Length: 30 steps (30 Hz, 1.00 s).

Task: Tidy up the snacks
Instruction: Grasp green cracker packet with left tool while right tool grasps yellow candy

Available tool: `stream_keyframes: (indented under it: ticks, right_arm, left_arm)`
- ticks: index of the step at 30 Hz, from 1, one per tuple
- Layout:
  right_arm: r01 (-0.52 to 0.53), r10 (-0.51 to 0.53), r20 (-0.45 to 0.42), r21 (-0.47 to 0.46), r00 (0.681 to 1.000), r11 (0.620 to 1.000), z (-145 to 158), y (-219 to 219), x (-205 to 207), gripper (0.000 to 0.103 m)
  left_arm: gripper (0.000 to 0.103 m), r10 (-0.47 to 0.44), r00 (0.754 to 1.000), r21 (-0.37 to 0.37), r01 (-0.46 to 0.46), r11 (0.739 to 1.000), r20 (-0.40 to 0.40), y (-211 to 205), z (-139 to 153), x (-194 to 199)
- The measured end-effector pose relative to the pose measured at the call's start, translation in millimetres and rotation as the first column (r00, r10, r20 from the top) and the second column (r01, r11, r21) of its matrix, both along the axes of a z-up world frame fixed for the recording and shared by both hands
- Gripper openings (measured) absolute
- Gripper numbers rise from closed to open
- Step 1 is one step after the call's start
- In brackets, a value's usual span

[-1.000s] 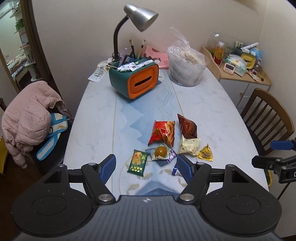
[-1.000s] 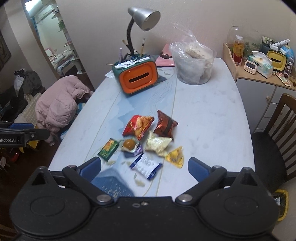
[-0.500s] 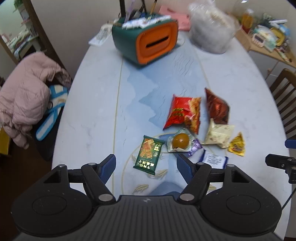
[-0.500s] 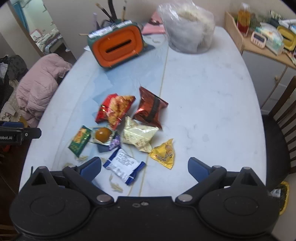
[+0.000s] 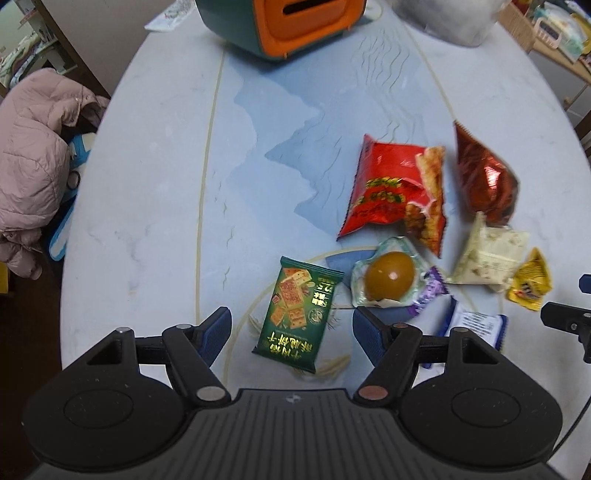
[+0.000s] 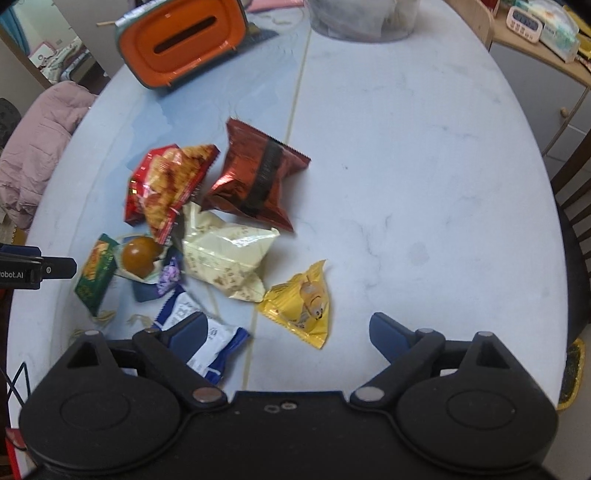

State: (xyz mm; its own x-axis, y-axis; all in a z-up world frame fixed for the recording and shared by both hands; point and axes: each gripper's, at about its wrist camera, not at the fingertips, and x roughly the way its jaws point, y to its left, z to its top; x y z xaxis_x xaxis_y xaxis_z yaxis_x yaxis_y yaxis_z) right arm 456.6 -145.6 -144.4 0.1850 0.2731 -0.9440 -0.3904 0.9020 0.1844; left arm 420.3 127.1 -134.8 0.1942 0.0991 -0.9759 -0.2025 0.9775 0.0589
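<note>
Several snack packets lie in a loose heap on the pale marble table. My left gripper hangs open above the green cracker packet, whose near end shows between the fingers. Beside it lie a wrapped brown egg, a red chip bag, a dark red foil bag and a cream packet. My right gripper is open, its jaws closing, over the yellow triangular packet. Its left finger covers part of the blue-and-white packet. No pad touches a packet.
An orange and green box stands at the table's far side, a clear plastic bag to its right. A pink jacket lies over a chair at the left. A wooden side table and a chair are at the right.
Both grippers have come down and tilted toward the table, so the snacks look much larger. The lamp and wall have left the views. The right jaws have narrowed a little.
</note>
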Motion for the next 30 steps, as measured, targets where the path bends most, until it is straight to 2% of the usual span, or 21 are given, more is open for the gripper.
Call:
stream_keyframes:
  ticks: [9,16,24,30]
  right_arm:
    - [0.002,-0.003,-0.039,-0.018,0.999,1.0,-25.4,5.2,9.6,0.088]
    - [-0.009,0.009,-0.043,-0.019,0.999,1.0,-34.1,11.5,9.5,0.082]
    - [-0.013,0.012,-0.035,-0.024,0.999,1.0,-39.6,15.9,11.3,0.068]
    - [-0.02,0.02,-0.012,-0.042,1.0,0.999,-38.8,17.6,8.8,0.057]
  left_arm:
    - [0.072,0.009,0.998,-0.022,-0.01,1.0,-0.058,8.3,-37.4,12.2]
    - [0.072,0.015,0.997,-0.031,-0.018,0.999,-0.07,8.9,-52.1,14.7]
    - [0.072,0.021,0.998,-0.029,-0.023,0.999,-0.056,7.6,-58.4,16.1]
    - [0.055,0.016,0.999,-0.034,-0.018,0.999,-0.04,-0.2,-52.3,9.7]
